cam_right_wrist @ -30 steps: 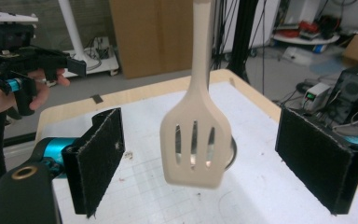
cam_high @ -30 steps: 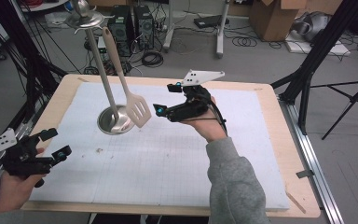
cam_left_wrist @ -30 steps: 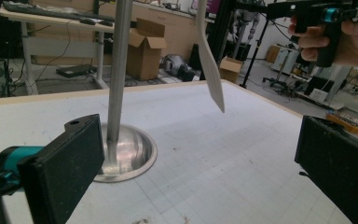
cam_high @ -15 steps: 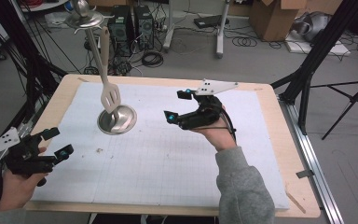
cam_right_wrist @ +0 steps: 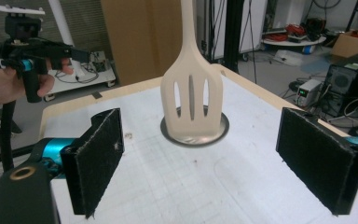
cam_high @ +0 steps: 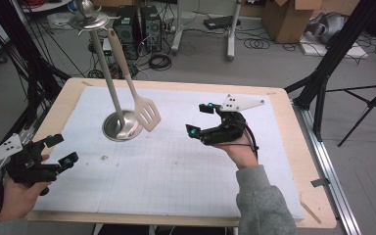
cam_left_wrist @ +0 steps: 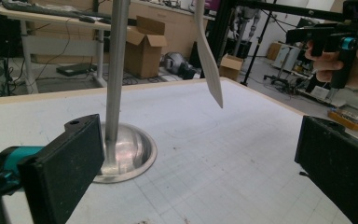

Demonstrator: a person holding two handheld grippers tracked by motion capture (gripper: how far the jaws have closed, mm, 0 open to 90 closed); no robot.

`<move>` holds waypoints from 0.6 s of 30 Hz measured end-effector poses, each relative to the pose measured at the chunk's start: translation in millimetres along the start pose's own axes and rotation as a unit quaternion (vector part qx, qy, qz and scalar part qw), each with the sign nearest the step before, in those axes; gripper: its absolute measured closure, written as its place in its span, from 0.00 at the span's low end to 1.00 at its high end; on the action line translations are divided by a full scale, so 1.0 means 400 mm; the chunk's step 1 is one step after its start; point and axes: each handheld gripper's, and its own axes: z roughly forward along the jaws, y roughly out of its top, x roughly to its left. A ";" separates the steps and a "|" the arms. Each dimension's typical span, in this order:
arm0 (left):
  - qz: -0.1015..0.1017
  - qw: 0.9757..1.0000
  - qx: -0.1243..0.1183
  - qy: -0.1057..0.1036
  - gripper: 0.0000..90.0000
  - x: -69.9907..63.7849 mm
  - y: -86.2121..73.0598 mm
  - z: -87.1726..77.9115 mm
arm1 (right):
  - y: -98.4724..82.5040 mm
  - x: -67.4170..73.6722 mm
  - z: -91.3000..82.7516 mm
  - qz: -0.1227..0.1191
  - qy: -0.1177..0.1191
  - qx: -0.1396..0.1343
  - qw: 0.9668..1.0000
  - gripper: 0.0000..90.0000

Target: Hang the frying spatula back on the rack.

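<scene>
A metal stand (cam_high: 121, 128) with a round base and a tall pole rises from the white mat, left of centre. A beige slotted spatula (cam_high: 147, 113) hangs from the hook at the stand's top, its head just above and right of the base. My right gripper (cam_high: 199, 118) is open a short way to the right of the spatula, not touching it. In the right gripper view the spatula (cam_right_wrist: 192, 100) hangs ahead between the spread jaws of that gripper (cam_right_wrist: 203, 135). My left gripper (cam_high: 62, 150) is open and holds nothing near the front left corner. It faces the stand (cam_left_wrist: 116, 70) and the spatula (cam_left_wrist: 209, 60).
A white gridded mat (cam_high: 176, 171) covers the wooden table (cam_high: 318, 205). Computer towers (cam_high: 137, 29), cables and cardboard boxes (cam_high: 289, 17) stand on the floor beyond the far edge. Black tripod legs (cam_high: 333, 63) flank the right side, and black frame legs (cam_high: 14, 54) stand at the left.
The spatula has swung left behind the pole and back to the right. My right gripper has drawn back to the right, away from it. The left gripper has barely moved.
</scene>
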 end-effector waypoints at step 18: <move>0.011 1.000 -0.002 -0.003 0.02 0.007 0.004 0.027 | -0.111 -0.019 -0.118 0.020 -0.040 -0.027 0.999 0.13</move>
